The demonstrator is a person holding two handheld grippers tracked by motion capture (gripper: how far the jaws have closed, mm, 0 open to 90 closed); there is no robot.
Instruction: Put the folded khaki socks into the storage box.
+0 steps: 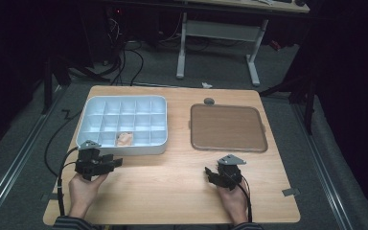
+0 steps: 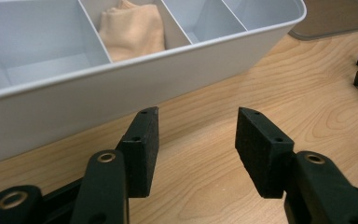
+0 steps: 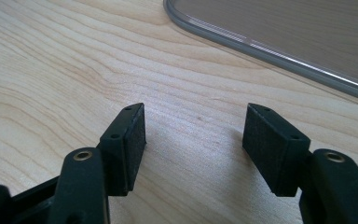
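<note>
left gripper (image 2: 196,135) jaws apart, nothing between them, low over the table (image 1: 172,182) just beside the white divided tray (image 1: 96,148). peach cloth (image 2: 133,30) sits in a front-row compartment. right gripper (image 3: 193,142) open and empty, near the brown lid (image 3: 284,32).

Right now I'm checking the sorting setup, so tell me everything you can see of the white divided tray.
The white plastic compartment tray sits flat on the left half of the light wooden table. It is rectangular with rounded corners and thin dividers forming a grid of compartments. A folded peach cloth lies in a front-row compartment; the other compartments look empty. The left hand-held gripper, jaws open, is just in front of it, not touching.
</note>
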